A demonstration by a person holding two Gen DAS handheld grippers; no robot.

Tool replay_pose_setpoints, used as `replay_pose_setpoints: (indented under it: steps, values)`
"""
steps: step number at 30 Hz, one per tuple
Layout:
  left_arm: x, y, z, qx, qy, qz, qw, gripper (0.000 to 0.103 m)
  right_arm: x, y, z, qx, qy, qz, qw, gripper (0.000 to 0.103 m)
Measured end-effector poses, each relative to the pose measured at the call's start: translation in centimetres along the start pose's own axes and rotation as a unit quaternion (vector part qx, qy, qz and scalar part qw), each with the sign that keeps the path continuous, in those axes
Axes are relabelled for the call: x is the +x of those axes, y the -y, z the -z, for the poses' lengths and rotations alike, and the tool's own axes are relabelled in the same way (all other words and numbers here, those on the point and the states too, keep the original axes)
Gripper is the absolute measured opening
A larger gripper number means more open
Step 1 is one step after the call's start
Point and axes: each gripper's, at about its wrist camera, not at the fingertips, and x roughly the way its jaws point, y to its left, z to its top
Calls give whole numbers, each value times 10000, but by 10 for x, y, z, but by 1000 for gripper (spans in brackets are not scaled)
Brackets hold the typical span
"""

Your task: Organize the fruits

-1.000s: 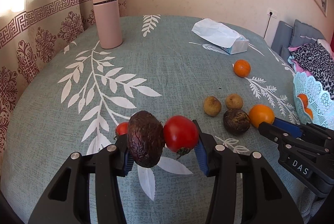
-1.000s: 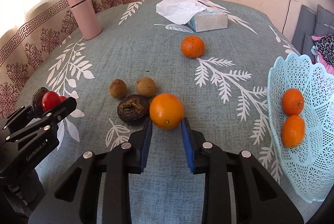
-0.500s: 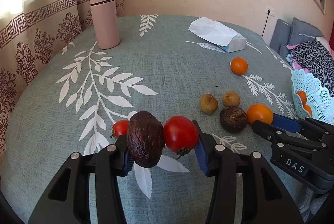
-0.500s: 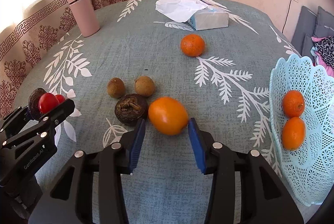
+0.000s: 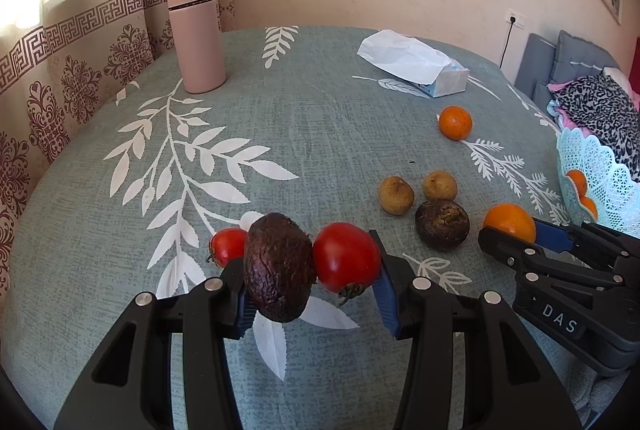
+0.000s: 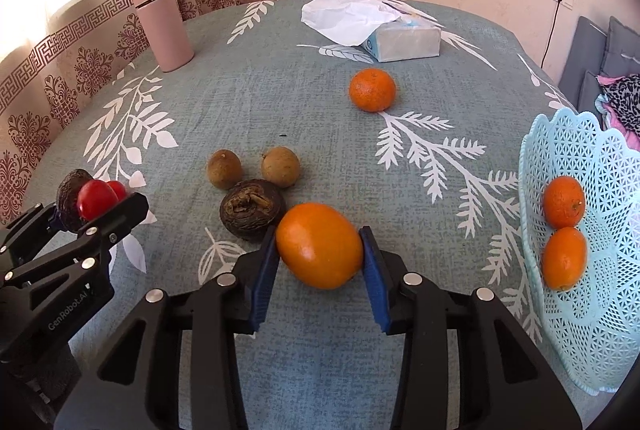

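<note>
orange (image 6: 319, 245): glossy, oval, 6 o'clock of table | dark wrinkled fruit (image 6: 253, 208): at its 10 o'clock, touching | two brown fruits (image 6: 224, 168): 12 o'clock of that | mandarin (image 6: 372, 89): alone, 12 o'clock | basket (image 6: 576, 157): pale blue lattice, 3 o'clock, two mandarins (image 6: 563, 201) inside

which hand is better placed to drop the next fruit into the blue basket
Right, probably. Its fingers bracket the big orange beside the blue basket; the left gripper, clamping a dark fruit and tomato, sits farther away.
</note>
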Motion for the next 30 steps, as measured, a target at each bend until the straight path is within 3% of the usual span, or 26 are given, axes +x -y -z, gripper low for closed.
replay_pose_setpoints:
  steps: [5,11,16,24,30]
  values:
    - [-1,2,1,35,-13,-24,10000,48,-32,10,2,192,342,-20,9992,41]
    - [-7,13,3,189,18,-41,9998,48,-67,43,11,525,700,356,9955,41]
    - [-15,24,3,342,77,-38,9994,48,-89,83,23,849,903,981,9874,41]
    - [-27,51,-1,640,140,76,9978,48,-101,150,46,1726,853,1316,9724,42]
    - [-37,82,-8,907,171,340,9951,48,-113,173,60,2047,1122,1604,9591,51]
